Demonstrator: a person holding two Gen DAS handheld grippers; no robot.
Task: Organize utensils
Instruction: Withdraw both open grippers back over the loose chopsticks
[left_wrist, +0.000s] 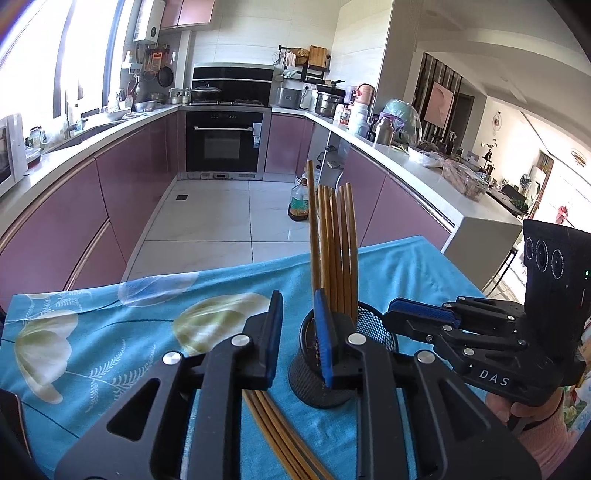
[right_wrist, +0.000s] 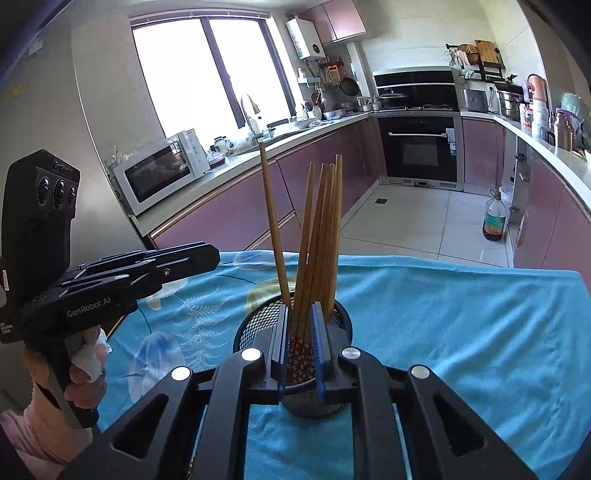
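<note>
Hiding the mesh cup's (right_wrist: 258, 325) inside, chopstick (right_wrist: 321, 229) bases blur.

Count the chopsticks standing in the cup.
6 visible in the cup: one tall chopstick leaning left, apart from the others, and a bunch of five just right of it. Overlap within the bunch may hide more.

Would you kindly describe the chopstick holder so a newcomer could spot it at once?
Start at the blue flowered cloth covering the table. On it stands a black mesh cup, round and upright, with brown chopsticks rising from it; no other container sits on the cloth.
</note>
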